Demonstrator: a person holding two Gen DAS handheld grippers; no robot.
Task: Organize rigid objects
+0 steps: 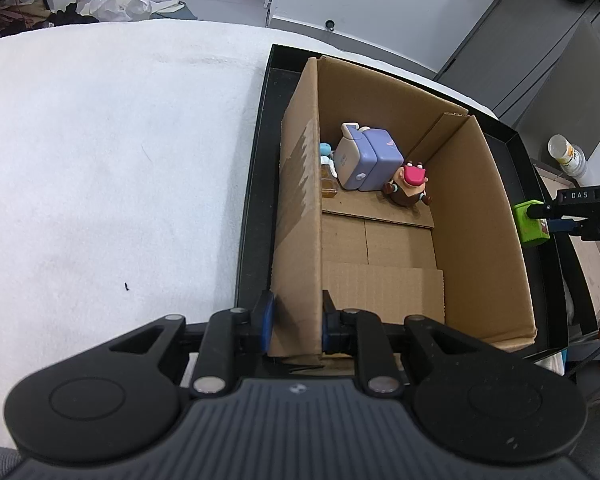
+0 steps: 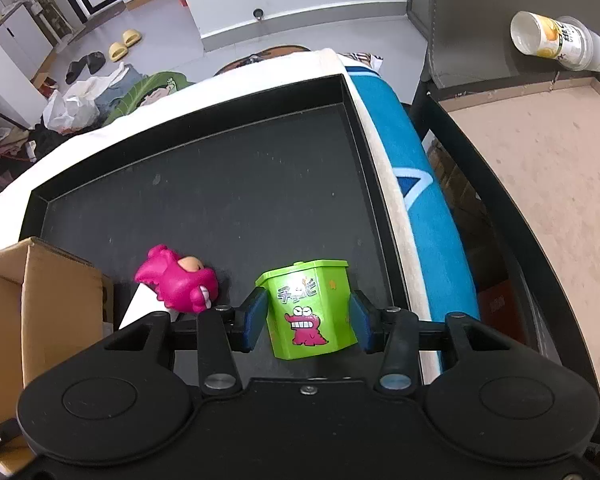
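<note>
A cardboard box [image 1: 476,216] is sitting inside a black tray [image 2: 228,200], and the tray is lying on a white-covered worktop [image 1: 100,160]. Taking the box as the landmark: the left hand-held gripper [image 1: 296,320] is pinching the box's near left wall, one blue pad on the outside face and the other on the inside, jaws drawn almost together on the cardboard.

Inside the box, against its far wall, a lilac toy fridge [image 1: 368,160] is lying on the floor flaps. Just beside it, toward the right wall, a small brown figure with a pink hat [image 1: 410,186] is standing. On the fridge's other side, tucked against the left wall, a small blue-and-amber item [image 1: 327,168] is showing only partly, too hidden to identify.

Outside the box, beyond its right wall, the right hand-held gripper [image 2: 310,316] is closing on a green toy bin [image 2: 312,308] printed with a pink cartoon crocodile. No earlier view is available to compare. The bin is upright between the two blue pads, and both pads are sitting against its sides. The left wrist view is showing the same bin level with the box's right rim, over the tray.

A pink crocodile toy [image 2: 178,284] is lying on the tray just beside the box's corner, left of the green bin and apart from it.
</note>
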